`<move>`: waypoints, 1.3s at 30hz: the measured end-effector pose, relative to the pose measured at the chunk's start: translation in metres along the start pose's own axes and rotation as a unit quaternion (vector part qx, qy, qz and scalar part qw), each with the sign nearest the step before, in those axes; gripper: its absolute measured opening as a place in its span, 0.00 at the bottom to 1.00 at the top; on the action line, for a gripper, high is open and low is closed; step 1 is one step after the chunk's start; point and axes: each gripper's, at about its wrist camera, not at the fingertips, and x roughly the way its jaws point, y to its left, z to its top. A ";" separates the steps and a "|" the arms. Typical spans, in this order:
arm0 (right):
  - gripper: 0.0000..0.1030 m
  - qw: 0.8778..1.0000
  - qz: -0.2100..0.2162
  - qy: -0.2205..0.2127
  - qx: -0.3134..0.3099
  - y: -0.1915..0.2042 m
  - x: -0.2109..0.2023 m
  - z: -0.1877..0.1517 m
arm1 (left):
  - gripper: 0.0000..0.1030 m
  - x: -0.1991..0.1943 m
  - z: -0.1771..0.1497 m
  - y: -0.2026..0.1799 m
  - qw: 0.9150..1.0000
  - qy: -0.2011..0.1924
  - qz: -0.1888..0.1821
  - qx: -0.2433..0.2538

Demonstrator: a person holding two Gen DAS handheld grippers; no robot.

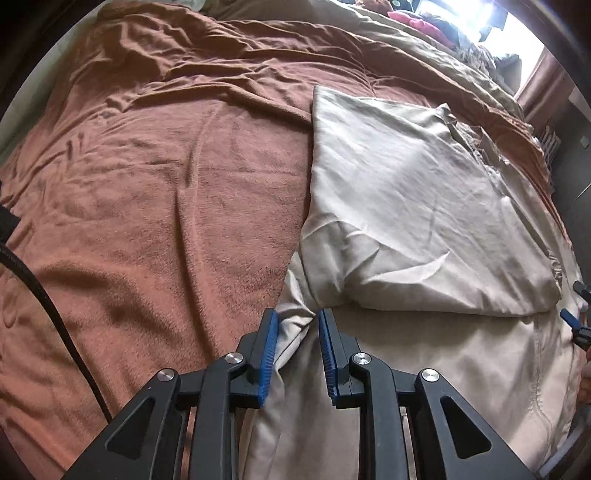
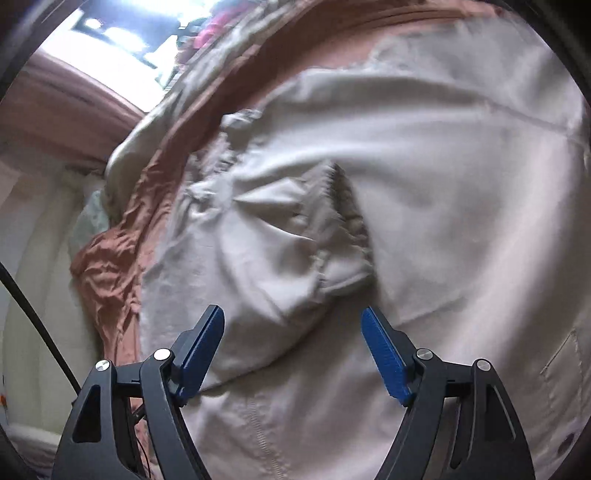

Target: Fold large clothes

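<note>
A large cream garment lies partly folded on a rust-brown blanket, on the right side of the bed. My left gripper is shut on a bunched fold at the garment's left edge, cloth pinched between the blue pads. In the right wrist view the same cream garment fills the frame, with an elastic cuff in the middle. My right gripper is open and empty just above the cloth near that cuff. Its blue tip also shows at the right edge of the left wrist view.
A tan duvet lies beyond the blanket, with a pile of red and dark clothes near a bright window. A black cable hangs at the left. The blanket's crumpled edge drops off the bed's side.
</note>
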 end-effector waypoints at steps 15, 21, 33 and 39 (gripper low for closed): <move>0.12 0.997 -0.065 -0.048 0.000 0.005 0.000 -0.015 | 0.23 0.010 0.003 -0.003 1.000 -0.009 0.013 0.018; 0.13 0.997 -0.059 -0.039 -0.008 0.014 0.008 -0.010 | 0.23 0.007 0.006 -0.004 1.000 -0.007 0.012 0.012; 0.67 0.997 0.032 -0.075 0.011 -0.027 -0.066 -0.003 | 0.62 -0.050 0.006 -0.024 0.996 -0.074 -0.052 -0.015; 0.67 0.993 0.016 -0.107 0.041 -0.074 -0.100 0.000 | 0.62 -0.071 0.001 -0.080 0.993 -0.090 -0.072 0.020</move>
